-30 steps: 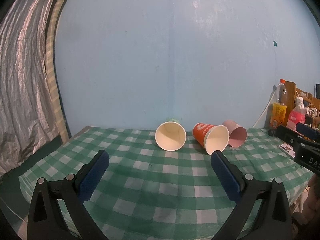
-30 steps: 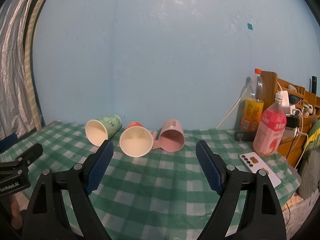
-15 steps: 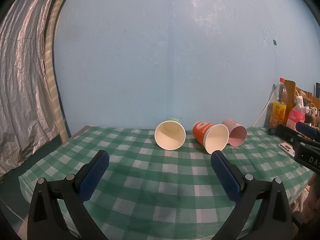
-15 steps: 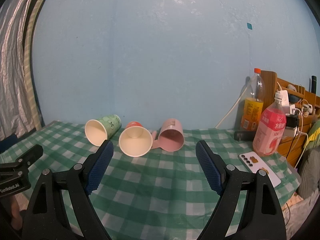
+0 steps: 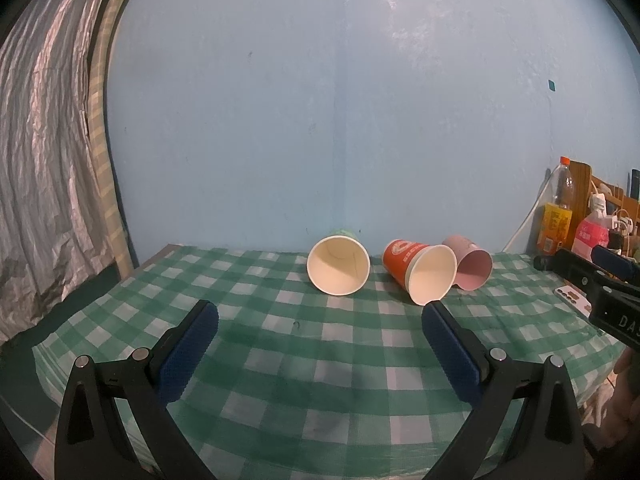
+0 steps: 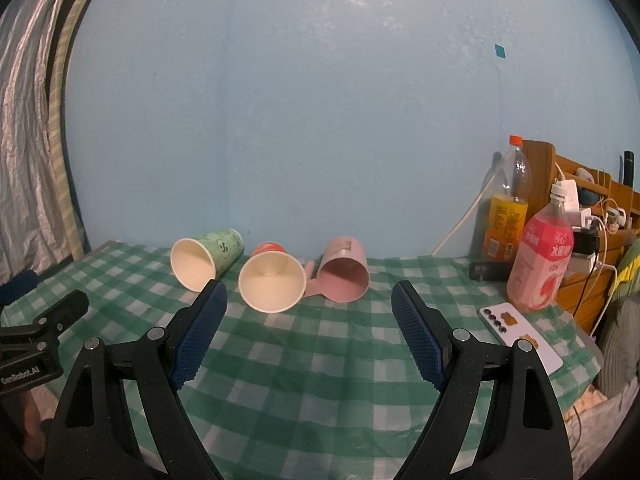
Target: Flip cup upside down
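Green-and-white checked cloth covers the table in front of you, and three cups lie on their sides along its far edge, near the pale blue wall. Farthest to your left is the green paper cup, its mouth turned toward you; beside it lies the orange paper cup, also mouth-forward, and then the pink plastic mug, whose handle points left toward the orange cup. From your left wrist camera the same row reads as green paper cup, orange paper cup and pink plastic mug, the orange cup overlapping the mug in that view. Your left gripper hovers above the cloth with its blue-padded fingers spread wide and nothing between them, well short of the cups. Your right gripper is likewise spread wide and empty, its left pad lined up in front of the green cup's rim and its span framing the orange cup and the mug from a distance. To your right, a white phone lies flat on the cloth, with a pink drink bottle standing just behind it and an orange soda bottle behind that, against a wooden shelf hung with chargers and cables.
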A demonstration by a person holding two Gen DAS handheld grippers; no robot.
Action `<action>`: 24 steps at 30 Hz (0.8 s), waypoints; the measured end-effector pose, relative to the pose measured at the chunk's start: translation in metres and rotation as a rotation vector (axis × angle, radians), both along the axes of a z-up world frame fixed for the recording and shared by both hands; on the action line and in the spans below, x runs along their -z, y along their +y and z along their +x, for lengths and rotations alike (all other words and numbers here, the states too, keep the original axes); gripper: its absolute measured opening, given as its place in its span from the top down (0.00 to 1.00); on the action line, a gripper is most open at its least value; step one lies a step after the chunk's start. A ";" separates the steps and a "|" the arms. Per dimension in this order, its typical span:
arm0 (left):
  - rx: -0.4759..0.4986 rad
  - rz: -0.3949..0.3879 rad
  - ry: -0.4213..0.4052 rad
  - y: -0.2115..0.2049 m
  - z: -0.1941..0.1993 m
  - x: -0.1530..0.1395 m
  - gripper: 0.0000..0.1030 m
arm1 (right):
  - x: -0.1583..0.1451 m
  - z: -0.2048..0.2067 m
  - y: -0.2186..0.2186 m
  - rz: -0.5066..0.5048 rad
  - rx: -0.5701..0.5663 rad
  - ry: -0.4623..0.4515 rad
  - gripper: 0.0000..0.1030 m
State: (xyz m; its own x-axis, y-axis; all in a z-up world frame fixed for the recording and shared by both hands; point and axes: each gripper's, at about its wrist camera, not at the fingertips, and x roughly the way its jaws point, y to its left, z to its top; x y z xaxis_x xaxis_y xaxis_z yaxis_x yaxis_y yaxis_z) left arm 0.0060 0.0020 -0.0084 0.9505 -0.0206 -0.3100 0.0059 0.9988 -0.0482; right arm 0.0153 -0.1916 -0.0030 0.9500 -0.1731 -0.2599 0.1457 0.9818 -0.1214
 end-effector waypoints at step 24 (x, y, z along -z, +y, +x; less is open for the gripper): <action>0.002 0.020 0.014 -0.005 0.002 0.003 0.00 | 0.003 0.005 -0.003 0.003 0.001 0.019 0.19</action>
